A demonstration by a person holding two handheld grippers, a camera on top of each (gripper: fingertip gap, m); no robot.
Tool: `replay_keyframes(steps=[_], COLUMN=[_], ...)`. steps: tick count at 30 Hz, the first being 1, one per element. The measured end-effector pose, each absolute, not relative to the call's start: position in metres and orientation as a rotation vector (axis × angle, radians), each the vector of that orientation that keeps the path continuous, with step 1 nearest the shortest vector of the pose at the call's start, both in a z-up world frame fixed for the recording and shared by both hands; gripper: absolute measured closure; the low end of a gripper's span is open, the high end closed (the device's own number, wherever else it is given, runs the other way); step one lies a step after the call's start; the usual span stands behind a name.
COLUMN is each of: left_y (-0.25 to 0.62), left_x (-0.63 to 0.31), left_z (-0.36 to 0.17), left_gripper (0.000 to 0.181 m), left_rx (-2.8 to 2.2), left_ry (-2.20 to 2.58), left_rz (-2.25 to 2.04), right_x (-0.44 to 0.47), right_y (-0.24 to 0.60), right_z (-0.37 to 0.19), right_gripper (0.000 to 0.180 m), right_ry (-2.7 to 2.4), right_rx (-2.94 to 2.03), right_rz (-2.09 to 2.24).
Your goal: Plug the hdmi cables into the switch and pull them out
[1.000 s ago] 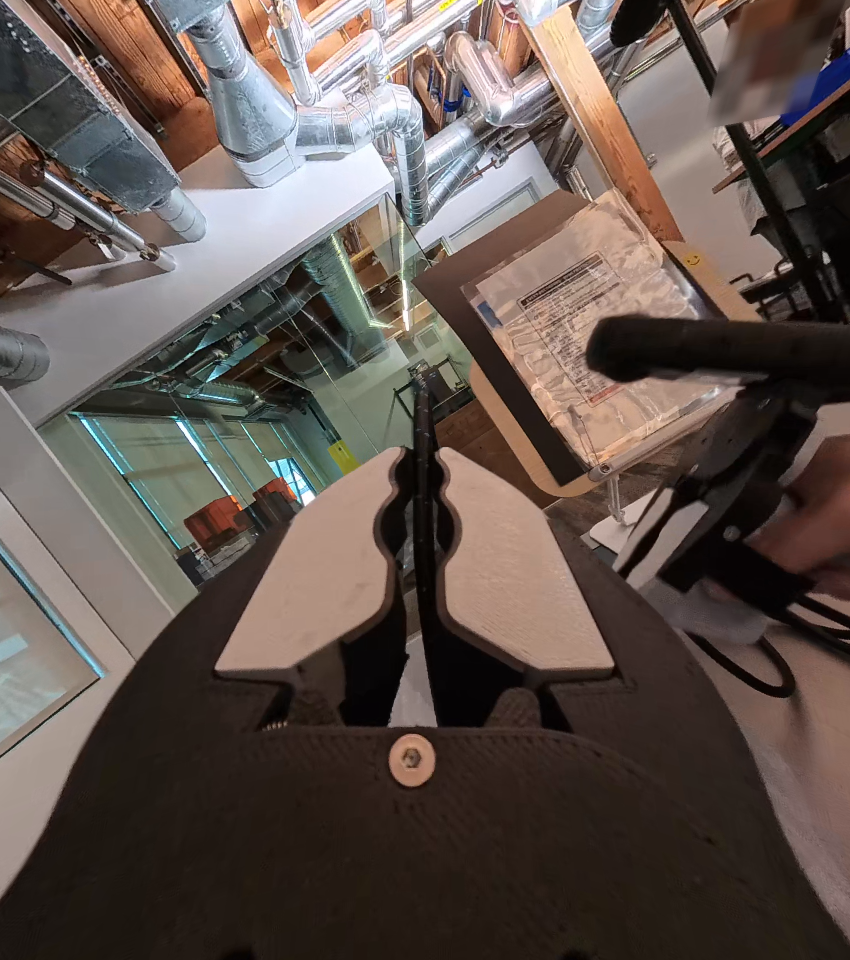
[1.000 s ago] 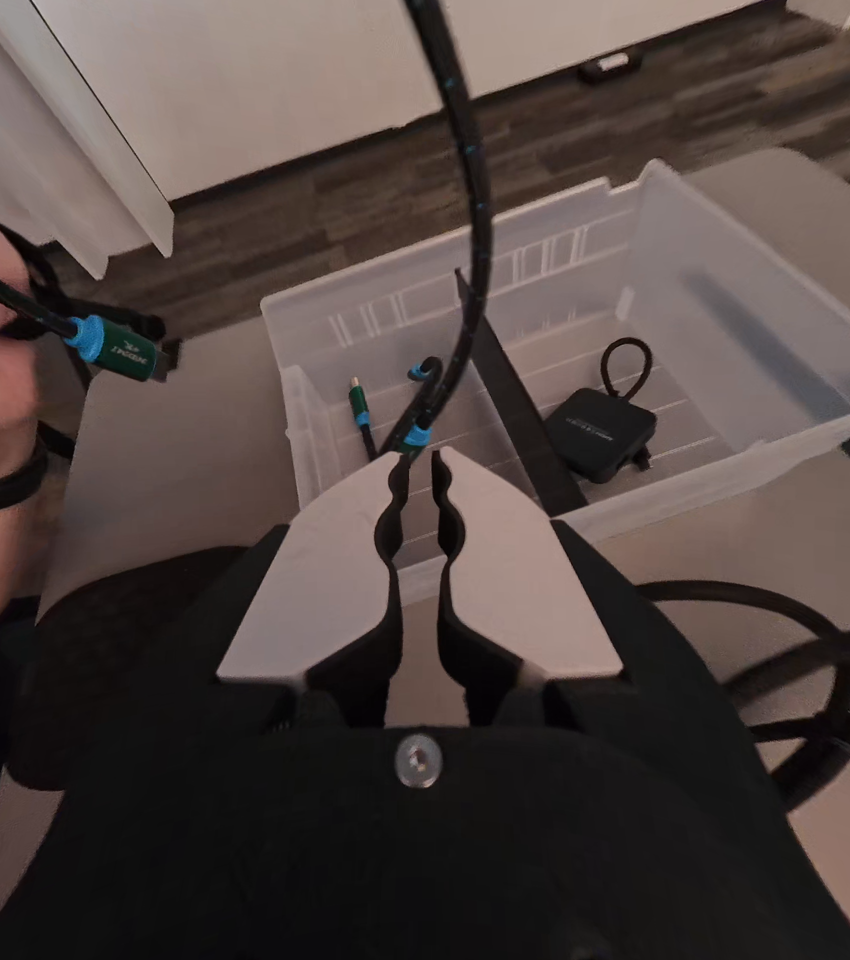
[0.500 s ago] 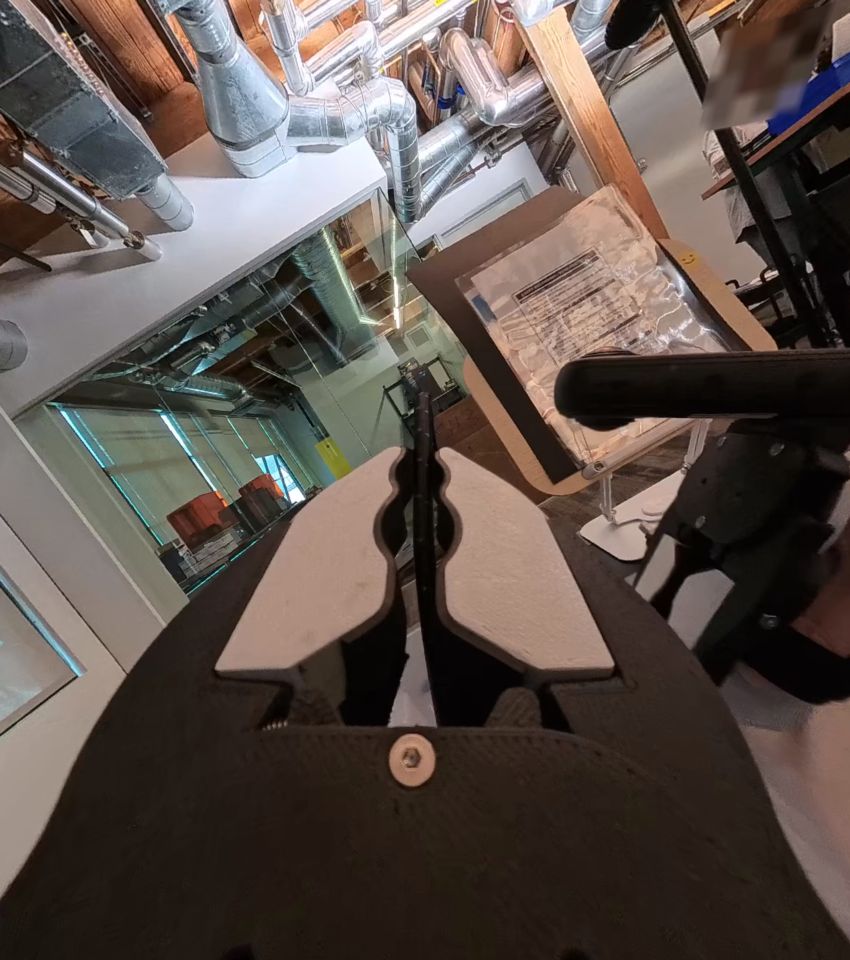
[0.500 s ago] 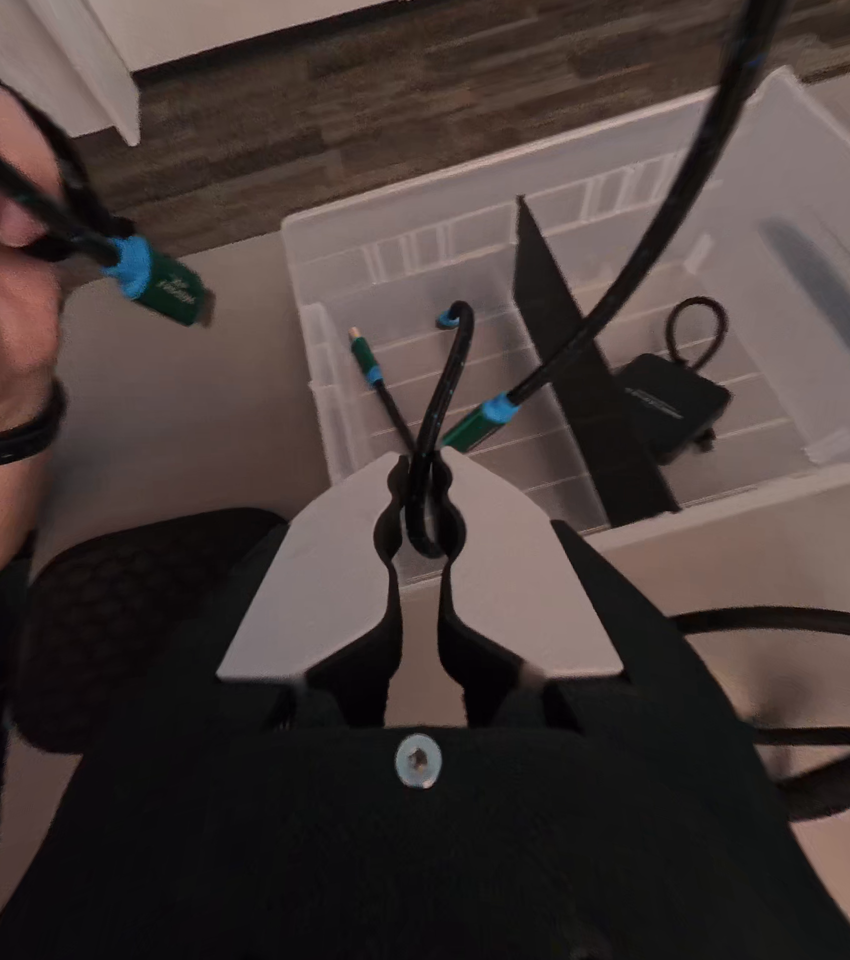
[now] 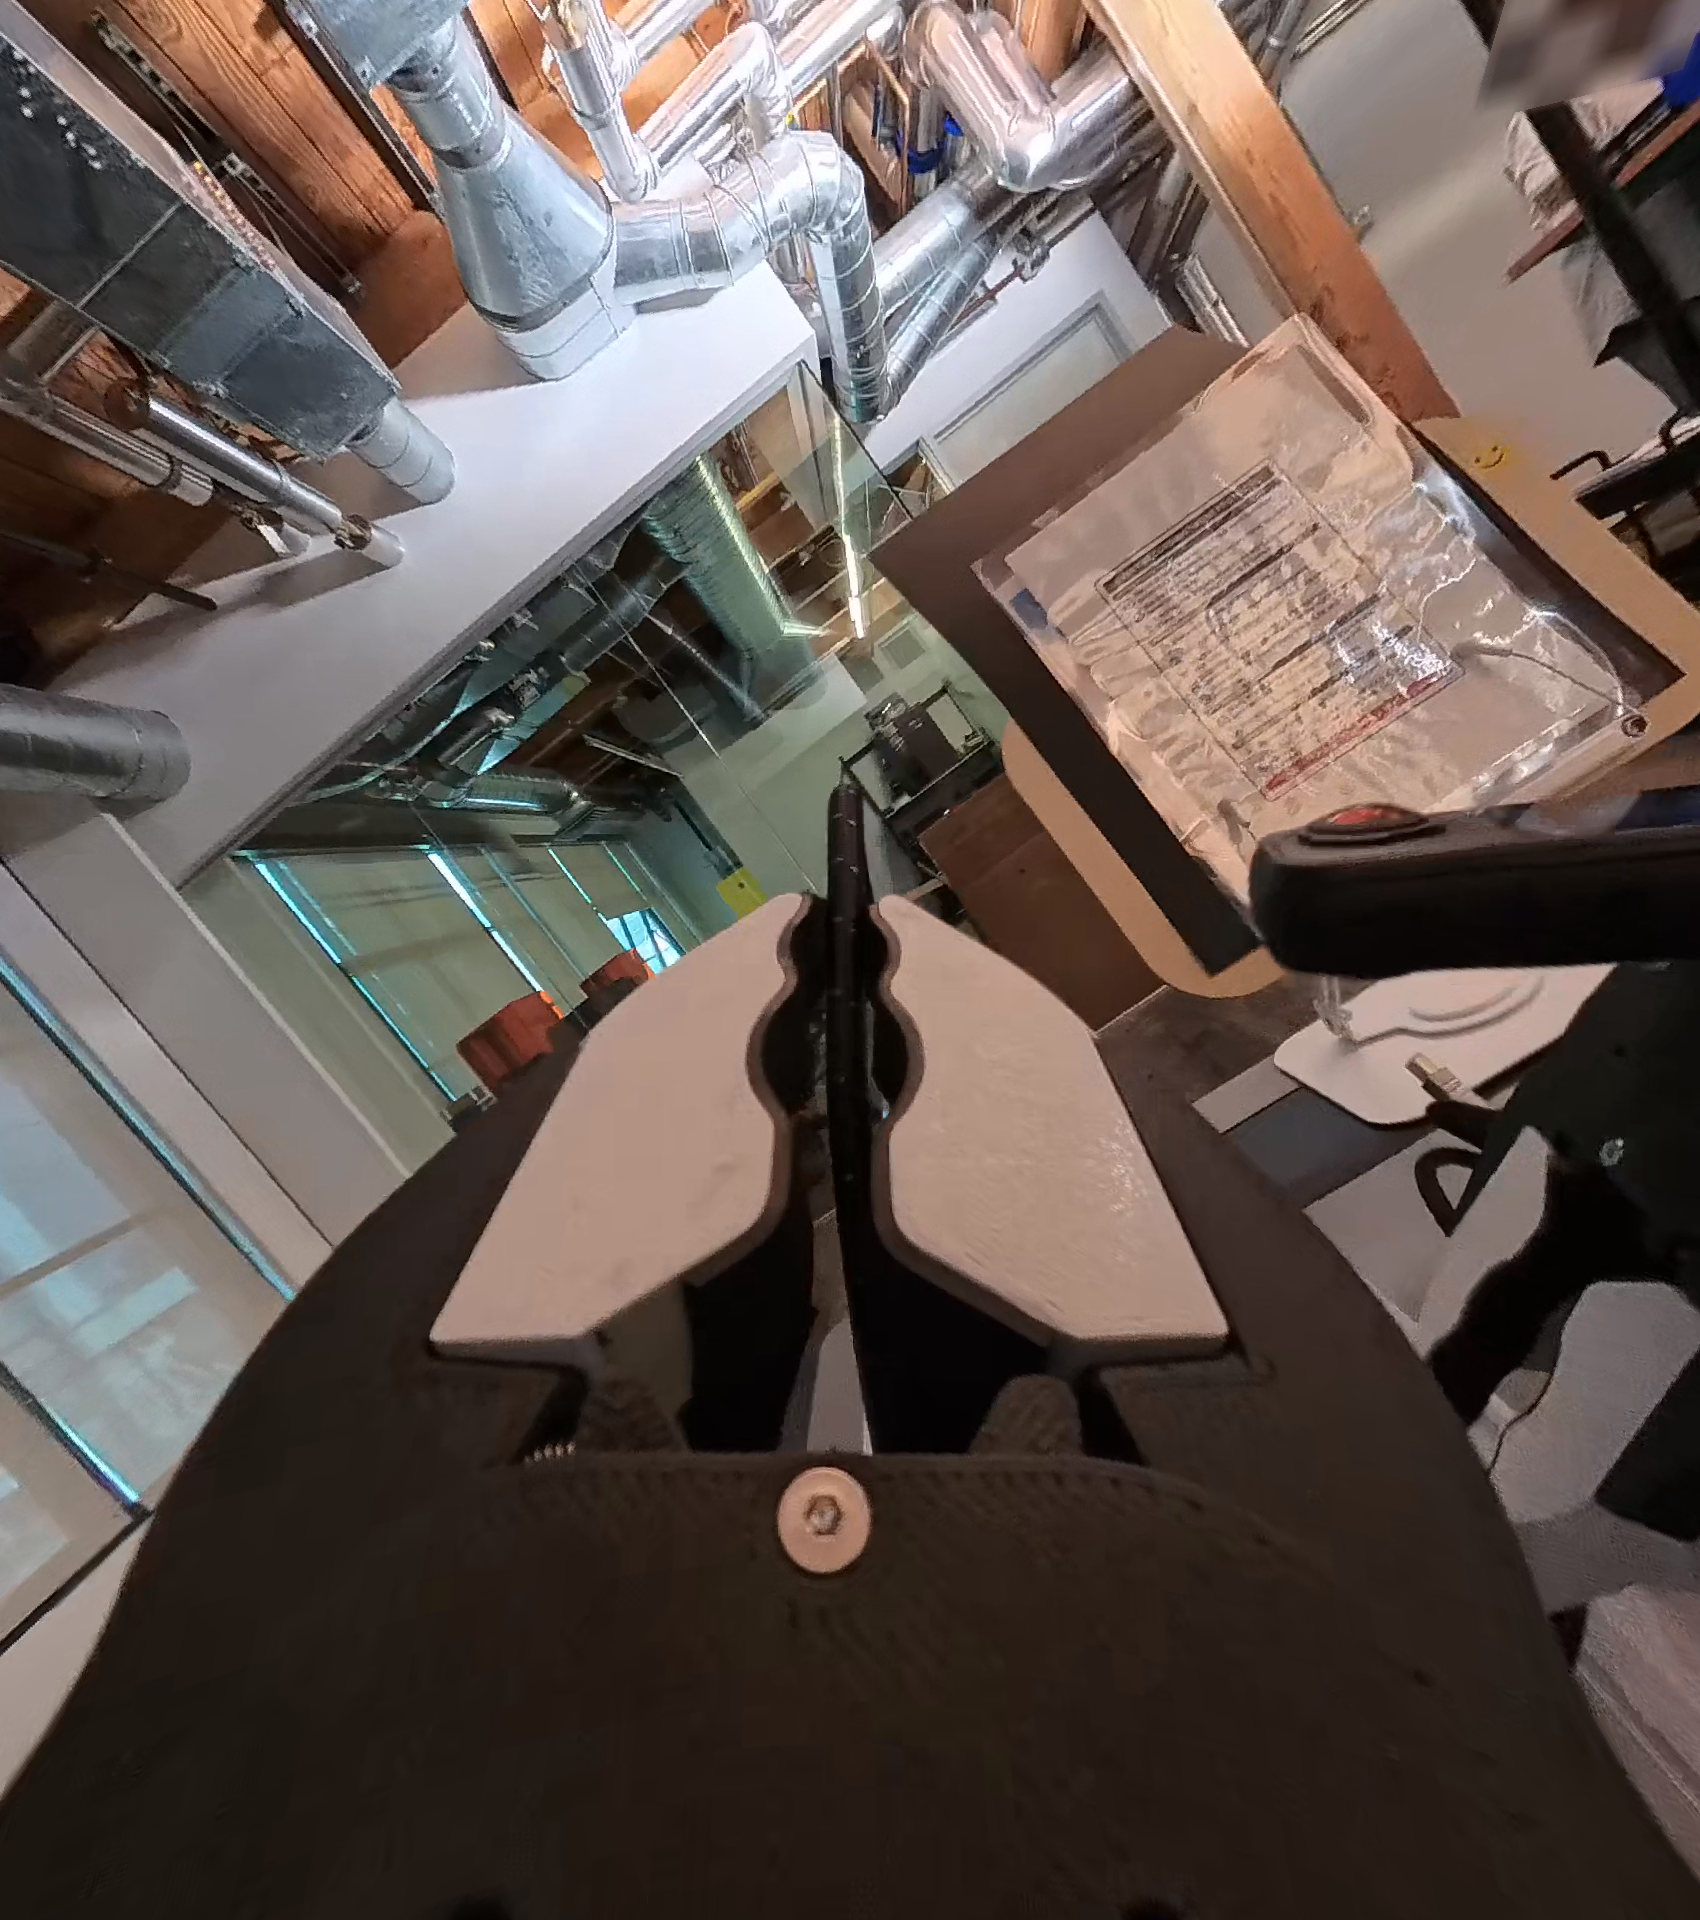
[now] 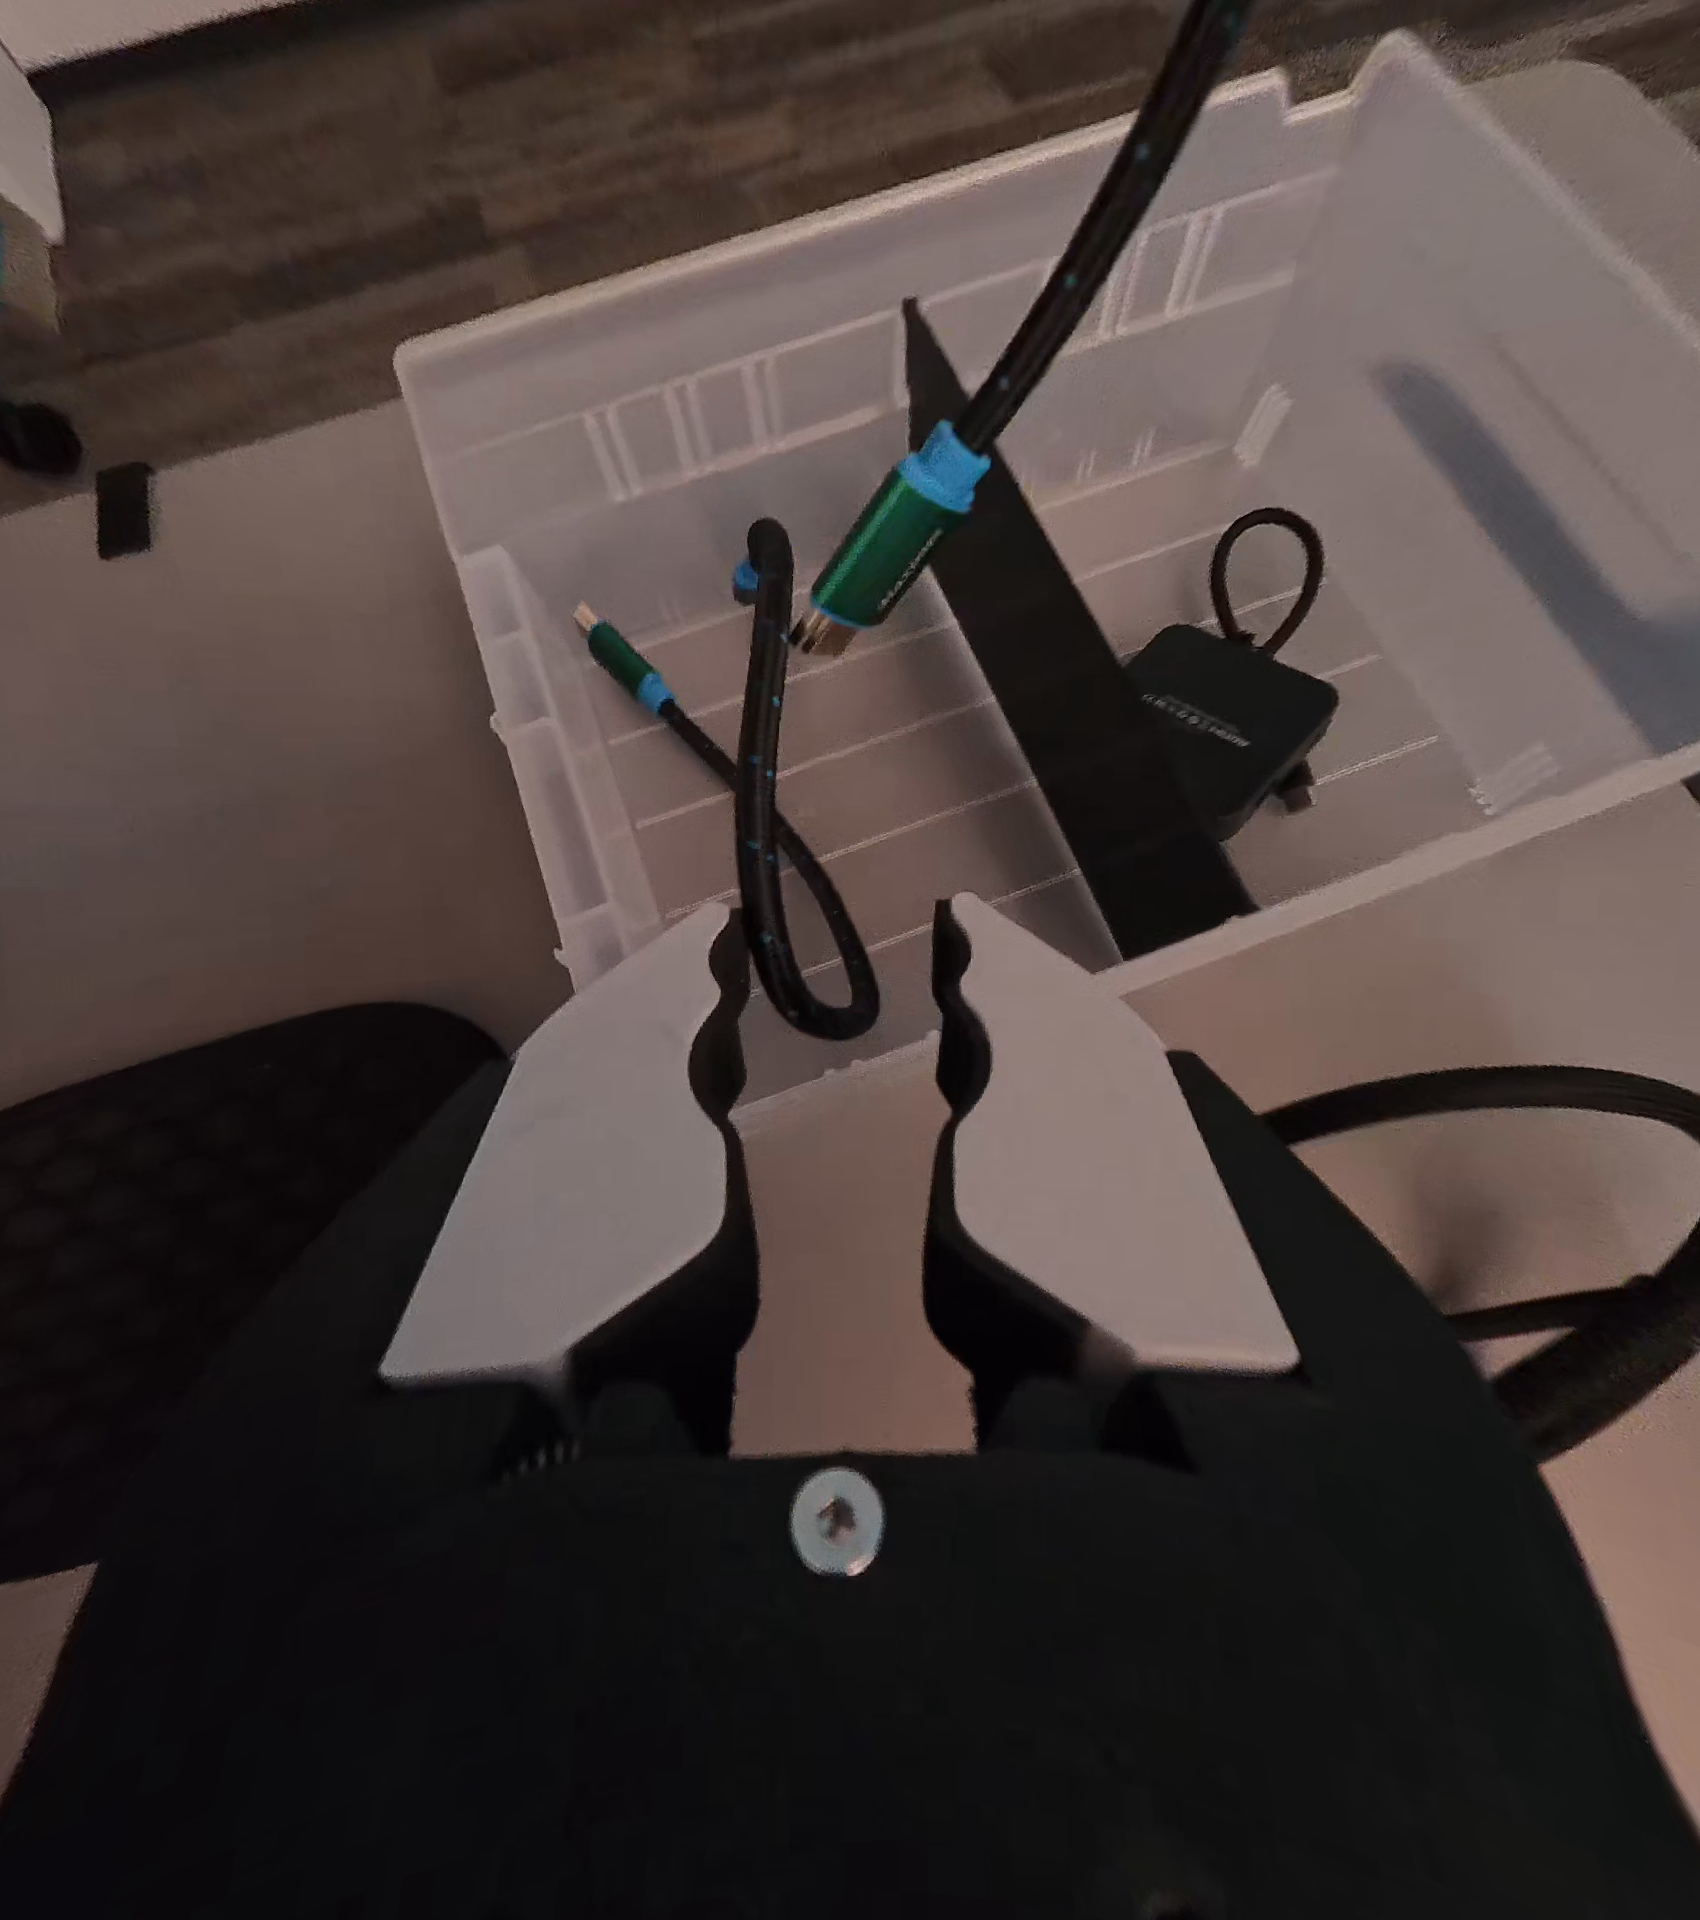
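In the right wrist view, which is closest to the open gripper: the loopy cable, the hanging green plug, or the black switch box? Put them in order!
From the right gripper:
1. Looped cable, just beyond the fingertips, in the bin's left compartment.
2. Hanging green plug, dangling above that compartment.
3. Black switch, in the right compartment, past the divider.

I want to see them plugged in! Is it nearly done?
Not yet. The switch lies in the bin with nothing plugged in. The left tool grips a cable; a green plug dangles over the bin. The right tool is open. Plugging and pulling remain.
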State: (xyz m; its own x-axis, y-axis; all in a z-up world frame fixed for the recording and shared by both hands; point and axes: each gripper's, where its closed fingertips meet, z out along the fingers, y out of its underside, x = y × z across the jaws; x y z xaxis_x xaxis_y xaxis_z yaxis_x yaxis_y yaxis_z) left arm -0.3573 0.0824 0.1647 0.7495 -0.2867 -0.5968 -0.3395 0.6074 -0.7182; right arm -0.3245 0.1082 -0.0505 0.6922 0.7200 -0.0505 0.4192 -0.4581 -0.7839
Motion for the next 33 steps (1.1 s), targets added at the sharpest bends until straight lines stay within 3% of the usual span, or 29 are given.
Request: replay_keyframes(steps=[1,21,33], left_y=[0.082,0.071,-0.021], left_x=[-0.356,-0.352,-0.294], left_z=[0.166,0.217,0.252], left_gripper=[0.175,0.175,0.174], left_rx=[-0.940,-0.942,-0.868], left_ry=[0.752,0.719,1.042], left_rz=[0.047,0.053,-0.535], right_x=[-0.322,-0.288,-0.236], right_y=[0.109,0.106,0.029], right_z=[-0.047,-0.014,0.076], right_gripper=[0.145,0.146,0.145], right_ry=[-0.849,-0.719,-0.850], right_rx=[-2.102,-2.011,-1.618], right_rz=[0.508,0.625,0.795])
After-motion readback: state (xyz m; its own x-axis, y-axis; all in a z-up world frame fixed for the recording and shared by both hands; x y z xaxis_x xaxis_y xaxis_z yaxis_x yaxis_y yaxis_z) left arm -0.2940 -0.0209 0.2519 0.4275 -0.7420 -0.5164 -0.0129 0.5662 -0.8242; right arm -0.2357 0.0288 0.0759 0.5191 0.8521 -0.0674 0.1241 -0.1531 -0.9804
